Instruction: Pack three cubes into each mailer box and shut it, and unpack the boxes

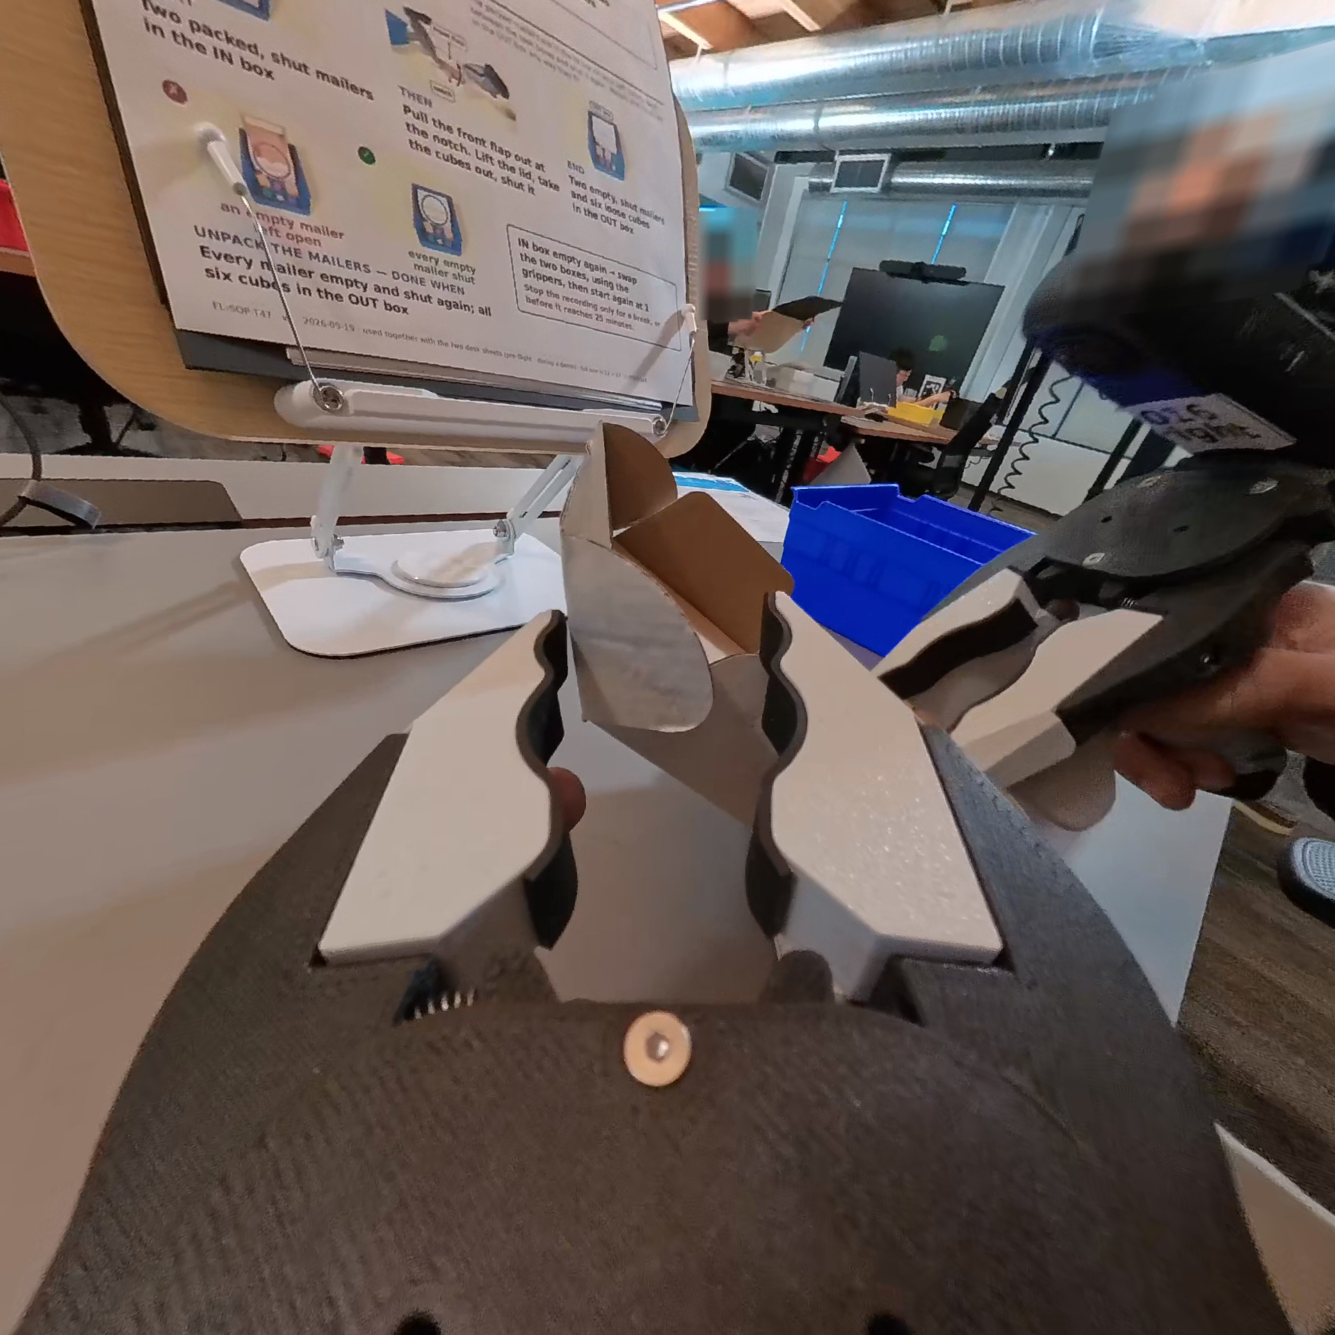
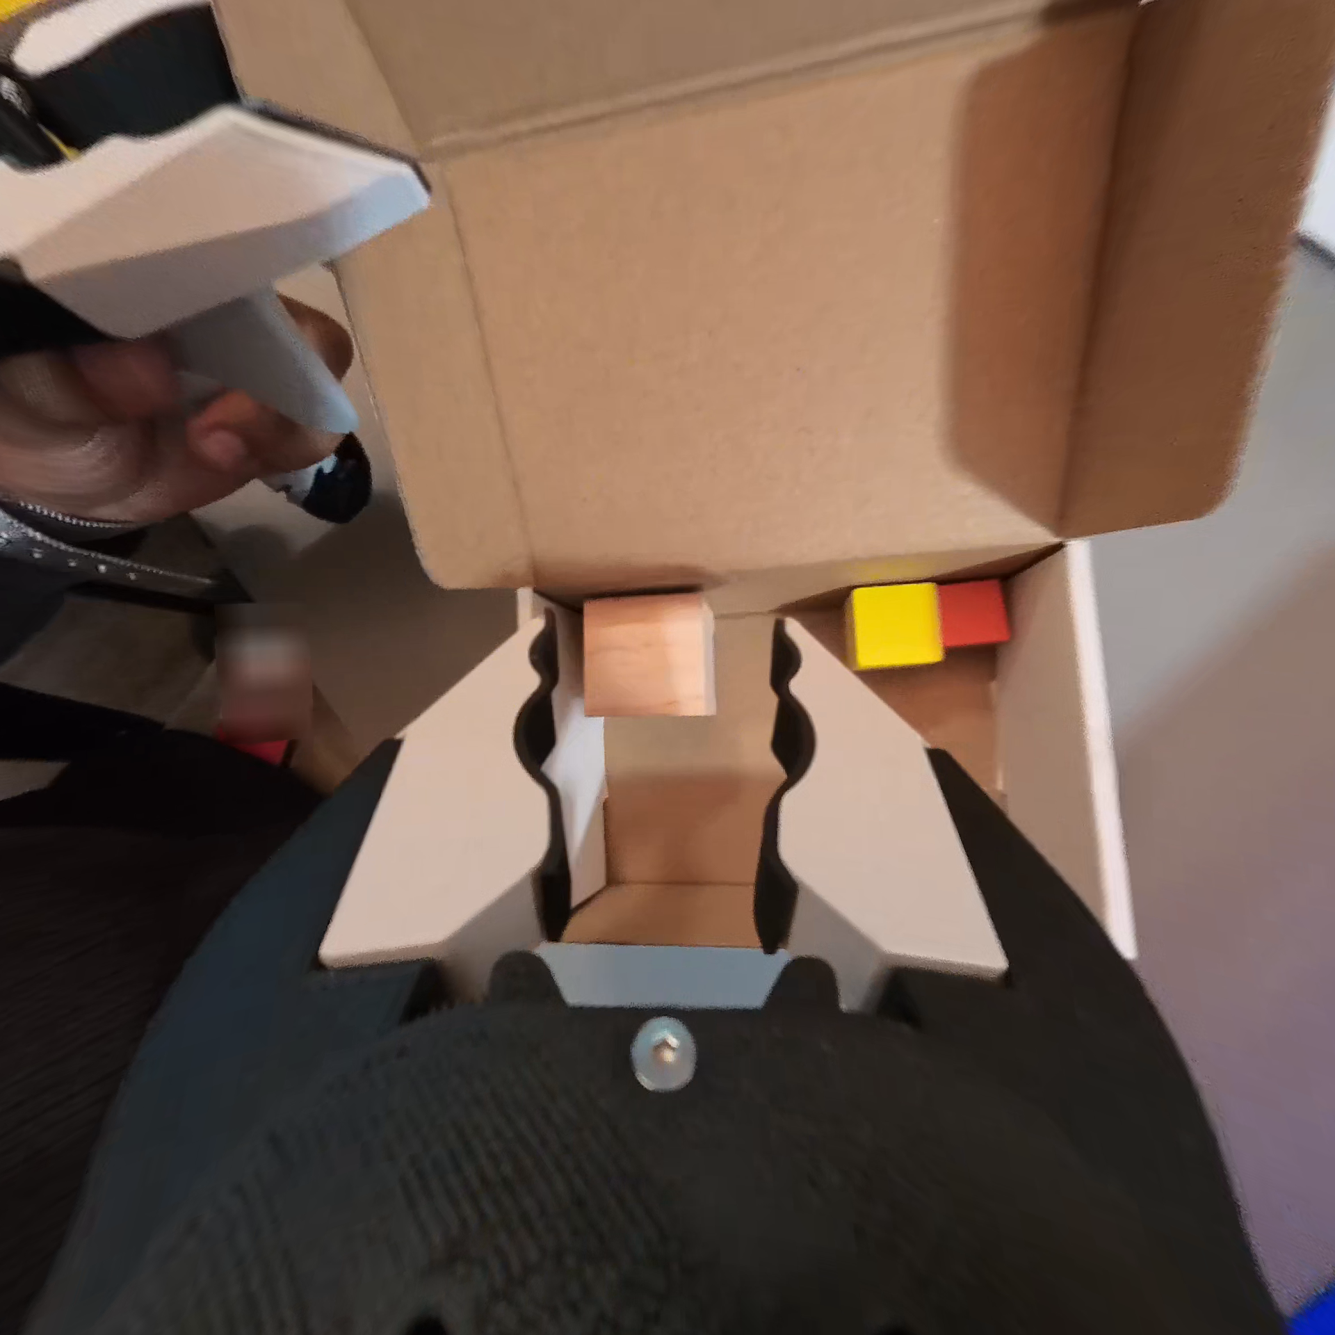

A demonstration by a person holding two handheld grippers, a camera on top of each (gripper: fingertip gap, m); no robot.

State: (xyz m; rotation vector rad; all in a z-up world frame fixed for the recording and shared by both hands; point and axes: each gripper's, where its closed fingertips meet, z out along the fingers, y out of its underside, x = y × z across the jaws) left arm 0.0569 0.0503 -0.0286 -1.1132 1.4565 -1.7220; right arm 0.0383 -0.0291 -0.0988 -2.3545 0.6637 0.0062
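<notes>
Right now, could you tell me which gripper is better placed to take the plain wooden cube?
Right gripper: its open fingers already point into the mailer box at the wooden cube. The left gripper is outside by a flap.

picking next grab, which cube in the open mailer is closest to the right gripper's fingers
The plain wood cube, just ahead of the open right gripper; the yellow cube and red cube sit off right.

The white mailer box (image 2: pixel 1062 758) lies open, its brown-lined lid (image 2: pixel 758 325) raised at twelve o'clock. Inside rest a natural wood cube (image 2: pixel 646 657) and, at three o'clock from it, a yellow cube (image 2: pixel 896 625) touching a red cube (image 2: pixel 975 614).
</notes>
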